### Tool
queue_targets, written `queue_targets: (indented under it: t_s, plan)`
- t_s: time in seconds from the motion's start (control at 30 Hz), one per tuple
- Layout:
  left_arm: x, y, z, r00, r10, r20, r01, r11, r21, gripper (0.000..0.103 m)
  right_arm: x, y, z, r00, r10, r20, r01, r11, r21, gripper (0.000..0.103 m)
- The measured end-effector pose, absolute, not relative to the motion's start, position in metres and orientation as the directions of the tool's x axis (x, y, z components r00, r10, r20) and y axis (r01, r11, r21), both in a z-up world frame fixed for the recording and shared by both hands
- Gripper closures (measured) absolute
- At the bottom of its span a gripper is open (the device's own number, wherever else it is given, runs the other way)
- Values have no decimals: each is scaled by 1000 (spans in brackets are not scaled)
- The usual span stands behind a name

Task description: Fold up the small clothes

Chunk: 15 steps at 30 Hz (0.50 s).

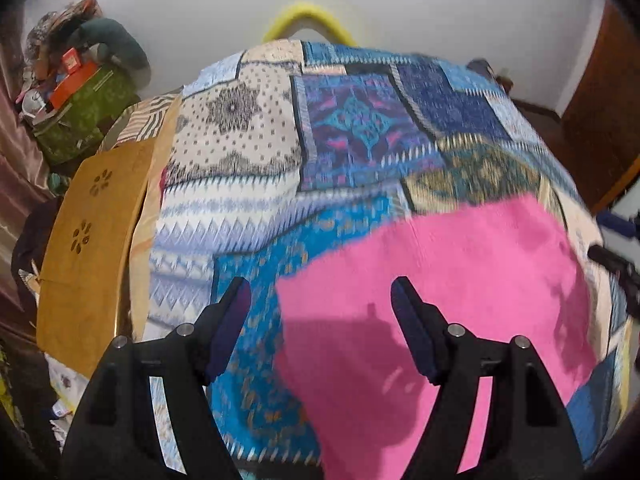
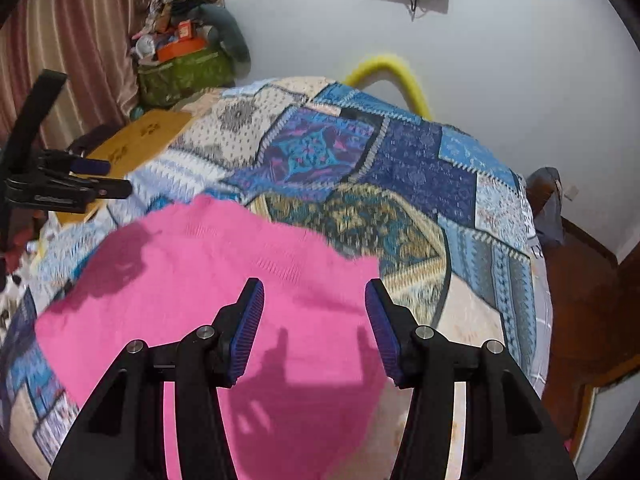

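Note:
A pink knitted garment lies flat on the patchwork bedspread; it also shows in the right wrist view. My left gripper hovers open and empty over the garment's left edge, its right finger above the pink cloth, its left finger above the blue patch. My right gripper hovers open and empty over the garment's right part. The left gripper also shows at the left of the right wrist view. The garment's near edge is hidden behind the grippers.
A patchwork bedspread covers the bed. An orange-brown board lies along the bed's left side. A green bag piled with clutter stands at the back left by a curtain. A yellow fuzzy arc is behind the bed. Wooden furniture stands at right.

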<state>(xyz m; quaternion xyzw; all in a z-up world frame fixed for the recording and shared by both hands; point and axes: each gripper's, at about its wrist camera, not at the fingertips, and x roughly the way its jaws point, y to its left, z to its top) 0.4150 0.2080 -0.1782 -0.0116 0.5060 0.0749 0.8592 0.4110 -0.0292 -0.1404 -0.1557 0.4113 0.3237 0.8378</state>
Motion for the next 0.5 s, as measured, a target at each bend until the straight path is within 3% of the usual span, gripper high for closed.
queue_targets:
  t_s: [0.13,0.5]
  plan:
    - [388,198,-190,463,133,-876,-102,990,96,31,399,-39,-150,417,397,-818,-676,737,13,54]
    - [336,204,-247,374,13,-927,-173,983,-56,31,370,-88,-196,335,407,-850,-562,810,166,51]
